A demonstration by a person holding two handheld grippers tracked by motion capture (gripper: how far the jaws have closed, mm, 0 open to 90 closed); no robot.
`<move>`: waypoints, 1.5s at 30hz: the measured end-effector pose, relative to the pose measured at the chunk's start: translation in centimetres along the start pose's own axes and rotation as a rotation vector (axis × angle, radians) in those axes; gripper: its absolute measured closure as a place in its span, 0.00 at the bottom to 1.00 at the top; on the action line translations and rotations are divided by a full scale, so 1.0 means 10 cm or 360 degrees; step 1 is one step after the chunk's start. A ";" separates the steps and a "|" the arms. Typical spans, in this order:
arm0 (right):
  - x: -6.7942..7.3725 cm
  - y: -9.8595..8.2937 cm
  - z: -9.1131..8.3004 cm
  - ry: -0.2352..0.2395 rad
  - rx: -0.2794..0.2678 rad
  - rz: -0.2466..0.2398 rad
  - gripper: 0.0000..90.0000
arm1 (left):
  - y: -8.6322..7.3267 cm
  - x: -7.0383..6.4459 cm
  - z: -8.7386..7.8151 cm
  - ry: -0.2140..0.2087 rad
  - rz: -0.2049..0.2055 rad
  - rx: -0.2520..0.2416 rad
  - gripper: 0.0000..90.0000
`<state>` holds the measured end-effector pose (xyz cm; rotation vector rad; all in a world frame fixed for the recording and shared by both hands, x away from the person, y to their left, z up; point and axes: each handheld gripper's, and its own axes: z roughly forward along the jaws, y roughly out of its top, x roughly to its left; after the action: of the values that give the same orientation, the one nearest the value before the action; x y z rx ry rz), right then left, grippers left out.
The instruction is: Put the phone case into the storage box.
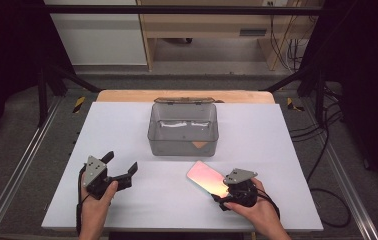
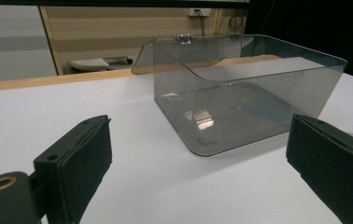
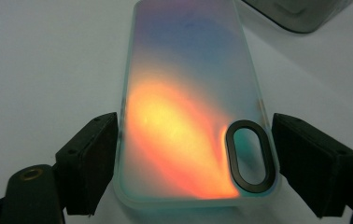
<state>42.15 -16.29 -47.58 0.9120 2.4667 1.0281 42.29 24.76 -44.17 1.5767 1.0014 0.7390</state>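
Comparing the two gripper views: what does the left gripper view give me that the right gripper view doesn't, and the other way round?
Left gripper view alone: the smoky clear box seen whole, lid hinged open, framed by the left gripper with jaws wide apart. Right gripper view alone: the iridescent phone case with its oval camera cutout, lying between the right gripper jaws, not yet clamped. Both share the white table and some of the box.

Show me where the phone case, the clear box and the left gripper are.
phone case [image 3: 184, 126]: right gripper view, orange middle of its back.
clear box [image 1: 183, 142]: high view, front wall.
left gripper [image 1: 120, 166]: high view, midway between its fingertips.
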 end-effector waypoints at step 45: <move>0.21 0.74 -0.13 -0.0075 -0.1003 0.0588 0.19 | 0.90 -1.00 0.62 -0.0379 -0.0273 0.0011 0.23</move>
<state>43.21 -11.57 -41.41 1.1541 1.7697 1.7394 45.08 12.42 -36.46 1.5223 0.9491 0.4192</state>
